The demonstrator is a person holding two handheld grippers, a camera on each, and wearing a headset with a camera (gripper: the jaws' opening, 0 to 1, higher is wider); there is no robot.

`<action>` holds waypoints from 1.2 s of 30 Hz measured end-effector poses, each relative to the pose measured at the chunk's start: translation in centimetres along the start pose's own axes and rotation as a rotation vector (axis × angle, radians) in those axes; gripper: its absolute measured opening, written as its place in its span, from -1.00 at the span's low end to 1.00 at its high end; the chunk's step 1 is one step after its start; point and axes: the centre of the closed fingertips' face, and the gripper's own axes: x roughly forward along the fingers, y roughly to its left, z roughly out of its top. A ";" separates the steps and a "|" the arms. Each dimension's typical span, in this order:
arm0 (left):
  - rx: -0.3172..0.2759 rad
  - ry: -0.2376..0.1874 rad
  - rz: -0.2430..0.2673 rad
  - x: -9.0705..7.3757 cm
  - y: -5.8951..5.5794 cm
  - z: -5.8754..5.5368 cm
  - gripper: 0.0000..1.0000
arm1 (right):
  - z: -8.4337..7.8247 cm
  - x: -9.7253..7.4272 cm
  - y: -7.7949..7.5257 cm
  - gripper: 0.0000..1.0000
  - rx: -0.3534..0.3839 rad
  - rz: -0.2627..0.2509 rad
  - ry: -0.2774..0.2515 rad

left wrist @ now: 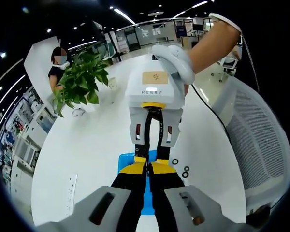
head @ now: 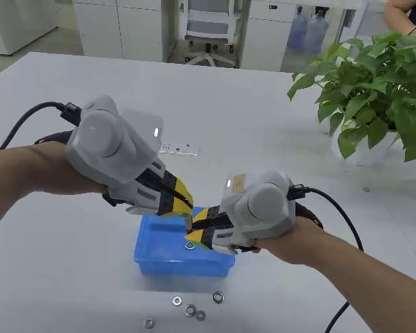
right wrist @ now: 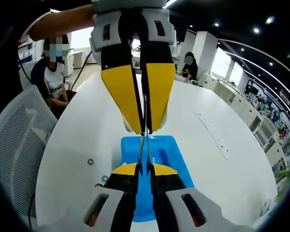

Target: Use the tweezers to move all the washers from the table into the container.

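Head view: the blue container rests on the white tabletop, and the left gripper and right gripper meet tip to tip directly above it. Right gripper view: the tweezers, a thin metal pair, run in a line over the container from the yellow fingers of the left gripper to the yellow-tipped fingers of the right gripper. Both sets of fingers are clenched on the tweezers, each at its own end. One washer appears within the container's outline, just below the meeting fingertips; whether it hangs from the tweezers or lies in the container cannot be told. Five loose washers lie in a small scatter on the tabletop just beside the container's near wall, on the person's side, apart from it and from each other. A white power strip lies flat beyond the container's far wall. A potted plant stands well apart from the container, to its far right. The person's hands and forearms reach toward the container from either side.
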 end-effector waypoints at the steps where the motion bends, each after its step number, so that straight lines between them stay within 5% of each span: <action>1: 0.006 0.002 -0.001 0.0 -0.2 0.1 -0.88 | 0.0 -0.1 0.1 -0.78 -0.001 -0.001 0.001; 12: 0.017 0.011 -0.014 0.2 -2.1 0.4 -0.88 | -0.3 -0.6 1.9 -0.78 -0.001 -0.004 0.007; 36: 0.001 0.031 -0.077 2.2 -6.3 -0.7 -0.88 | -3.0 0.0 6.3 -0.78 0.038 0.031 0.027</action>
